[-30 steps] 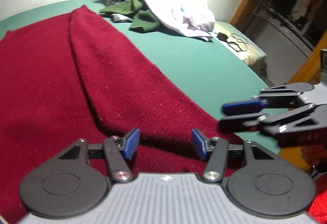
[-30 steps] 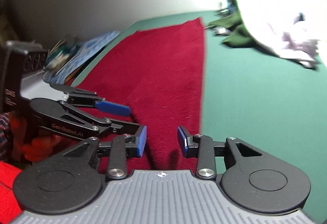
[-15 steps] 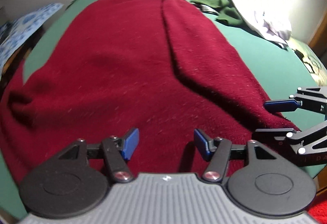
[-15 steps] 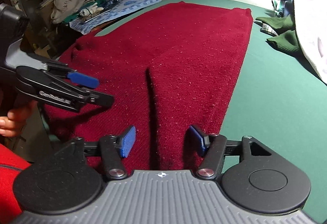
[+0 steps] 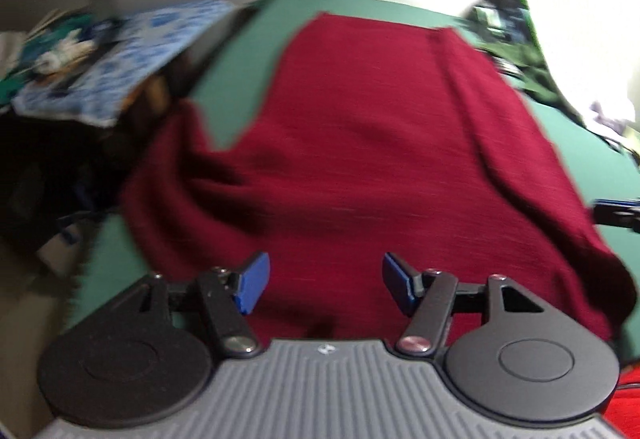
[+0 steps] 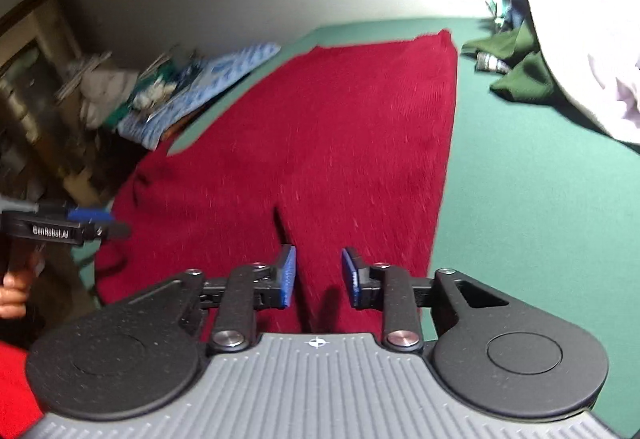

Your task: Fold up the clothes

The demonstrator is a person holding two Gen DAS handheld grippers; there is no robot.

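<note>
A dark red knitted garment [image 5: 380, 143] lies spread on the green table top [image 5: 240, 79], its right side folded over into a long flap; its left sleeve bunches near the table's left edge. My left gripper [image 5: 326, 285] hovers open over the garment's near hem, holding nothing. In the right wrist view the same garment [image 6: 320, 143] stretches away, and my right gripper [image 6: 319, 275] stands open above its near edge beside a crease. The left gripper [image 6: 92, 223] also shows at that view's left edge, held by a hand.
A blue patterned cloth [image 5: 132, 59] and clutter lie off the table's left side. Dark green clothes [image 6: 516, 75] and a white heap [image 6: 592, 51] sit at the back right. Bare green surface [image 6: 540, 207] lies right of the garment.
The left gripper has swung to the left, bringing the left sleeve and the blue cloth into view. The right gripper's fingers have drawn closer together but stay open.
</note>
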